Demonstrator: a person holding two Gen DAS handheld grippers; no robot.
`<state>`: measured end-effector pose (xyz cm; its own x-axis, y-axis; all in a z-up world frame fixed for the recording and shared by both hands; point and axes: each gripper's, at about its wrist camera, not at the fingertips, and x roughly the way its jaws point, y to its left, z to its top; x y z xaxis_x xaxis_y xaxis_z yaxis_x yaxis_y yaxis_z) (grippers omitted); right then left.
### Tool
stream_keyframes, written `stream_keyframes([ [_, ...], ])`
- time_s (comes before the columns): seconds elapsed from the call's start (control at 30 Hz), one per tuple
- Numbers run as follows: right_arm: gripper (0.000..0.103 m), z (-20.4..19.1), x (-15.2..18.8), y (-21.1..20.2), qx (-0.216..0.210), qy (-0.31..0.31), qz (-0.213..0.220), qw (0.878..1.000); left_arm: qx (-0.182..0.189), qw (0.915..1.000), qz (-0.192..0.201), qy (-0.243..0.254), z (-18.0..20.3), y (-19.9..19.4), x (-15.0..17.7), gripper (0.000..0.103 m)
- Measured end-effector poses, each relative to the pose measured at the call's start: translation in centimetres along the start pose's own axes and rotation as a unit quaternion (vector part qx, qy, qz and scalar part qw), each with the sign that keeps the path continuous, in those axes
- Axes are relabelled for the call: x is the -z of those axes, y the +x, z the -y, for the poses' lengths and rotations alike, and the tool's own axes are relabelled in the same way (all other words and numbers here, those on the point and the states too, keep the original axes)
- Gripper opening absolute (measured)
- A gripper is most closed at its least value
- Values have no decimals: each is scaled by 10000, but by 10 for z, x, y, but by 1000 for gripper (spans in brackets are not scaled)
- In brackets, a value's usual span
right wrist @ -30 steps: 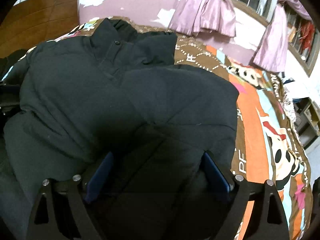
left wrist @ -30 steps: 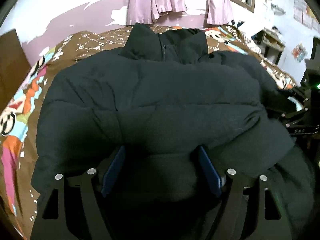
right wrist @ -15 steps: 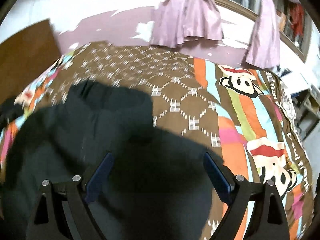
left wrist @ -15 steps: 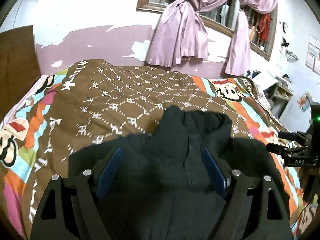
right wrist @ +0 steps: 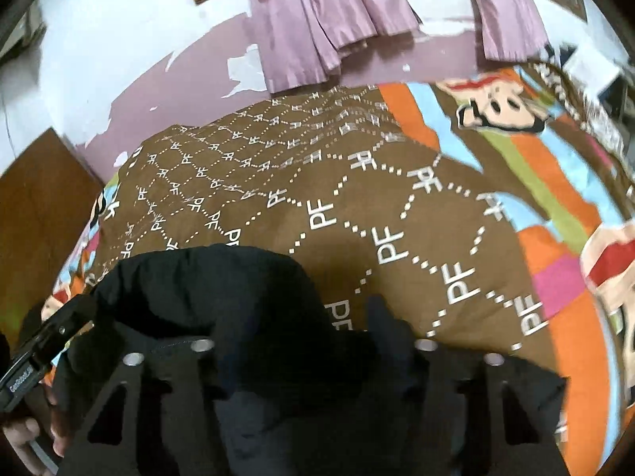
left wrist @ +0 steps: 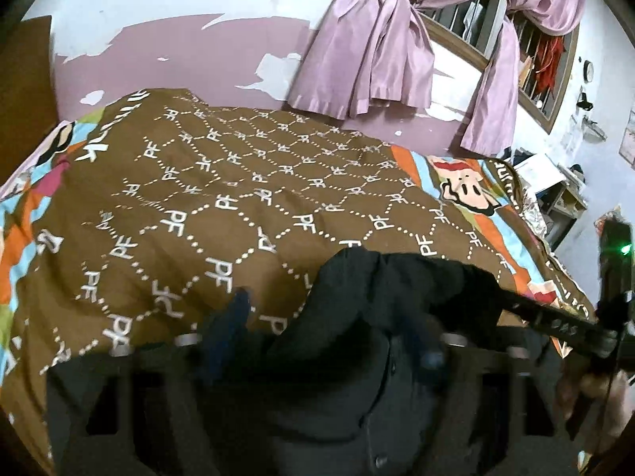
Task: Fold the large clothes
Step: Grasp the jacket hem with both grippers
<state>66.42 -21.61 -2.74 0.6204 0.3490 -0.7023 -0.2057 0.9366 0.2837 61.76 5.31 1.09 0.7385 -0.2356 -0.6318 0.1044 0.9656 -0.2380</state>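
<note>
A black puffer jacket (left wrist: 381, 317) lies on the bed, with its collar end toward the wall. In the left wrist view my left gripper (left wrist: 325, 333) hangs over the jacket's near part, its blue-padded fingers (left wrist: 234, 317) spread wide and blurred. In the right wrist view the jacket (right wrist: 206, 289) fills the lower left, and my right gripper (right wrist: 309, 341) is open above it with nothing between its fingers (right wrist: 385, 325). Each gripper shows at the edge of the other's view.
The bed carries a brown quilt (left wrist: 238, 206) with white PF lettering and a colourful cartoon border (right wrist: 555, 182). Purple curtains (left wrist: 377, 39) hang on the wall behind. A wooden headboard (right wrist: 35, 214) stands at the left. Shelves with clutter (left wrist: 555, 186) stand at the right.
Both grippers have pulled up and back from the jacket. The jacket now fills far less of each view and more of the quilt shows.
</note>
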Motion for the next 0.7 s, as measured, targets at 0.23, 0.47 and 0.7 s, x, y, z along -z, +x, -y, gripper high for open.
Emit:
stream_keyframes([
  [0.23, 10, -5, 12, -15, -343, -308, 167, 9988, 157, 9999, -41, -6, -4, -10, 9, 4],
  [0.47, 6, 10, 45, -82, -409, -1040, 75, 9937, 492, 9983, 50, 297, -8, -86, 41, 3],
  [0.7, 5, 0, 105, -112, -154, -1882, -285, 9816, 364, 9950, -475, 802, 19, -130, 107, 2],
])
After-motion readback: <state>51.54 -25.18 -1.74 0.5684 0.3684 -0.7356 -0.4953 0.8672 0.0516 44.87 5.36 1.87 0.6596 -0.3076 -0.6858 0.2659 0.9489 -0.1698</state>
